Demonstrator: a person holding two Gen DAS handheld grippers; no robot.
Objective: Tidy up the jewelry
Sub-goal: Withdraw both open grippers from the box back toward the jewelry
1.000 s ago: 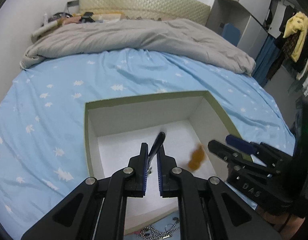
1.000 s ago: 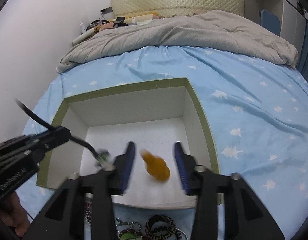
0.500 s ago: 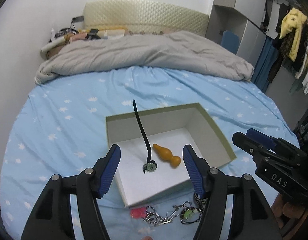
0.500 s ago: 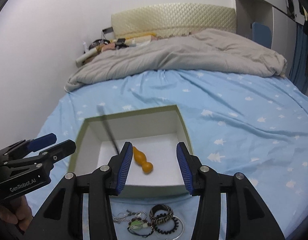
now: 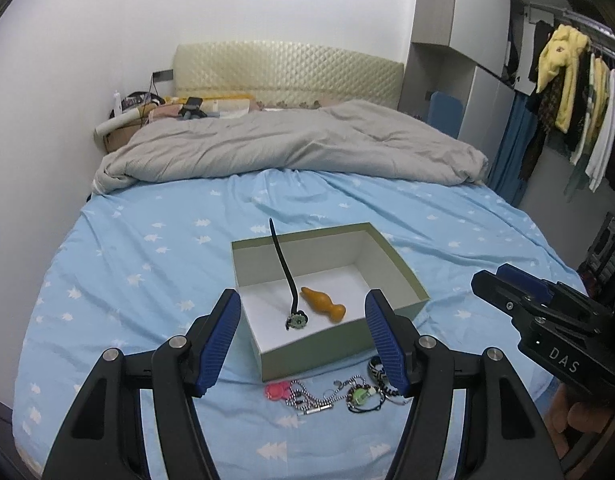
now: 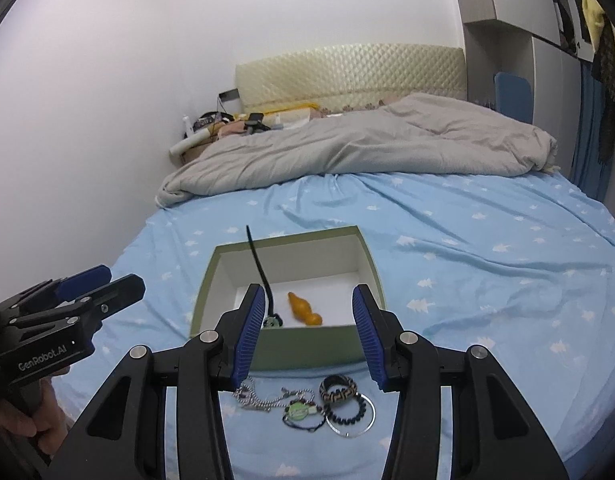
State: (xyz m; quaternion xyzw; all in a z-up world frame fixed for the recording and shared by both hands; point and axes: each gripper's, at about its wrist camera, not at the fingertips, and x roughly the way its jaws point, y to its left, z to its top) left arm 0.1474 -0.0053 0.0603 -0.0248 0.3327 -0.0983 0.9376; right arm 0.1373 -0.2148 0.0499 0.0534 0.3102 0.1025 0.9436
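Lettering is legible on both tool bodies: "DAS" is read on the right tool (image 5: 503, 284) as seen from the left wrist view, and "GenRobot.AI" on the left tool (image 6: 103, 284) as seen from the right wrist view. No other writing can be made out.

The fingers of the left tool (image 5: 303, 336) are held wide apart, with nothing between the pads. The fingers of the right tool (image 6: 309, 330) are likewise held apart and empty.

An open box (image 5: 403, 264) is placed on the bed (image 5: 127, 264), directly ahead of both tools. Inside it, an orange gourd-shaped pendant (image 5: 322, 304) is laid on the white floor, and a black cord with a small round charm (image 5: 285, 276) is propped beside it, its free end projecting above the far rim. The remaining jewelry (image 6: 327, 404), made up of chains, bracelets and a pink piece (image 5: 276, 391), is left on the sheet just short of the near wall, below the fingertips.

Clear sheet is available to either side of the box. A grey duvet (image 6: 347, 152) is bunched well beyond the far rim.
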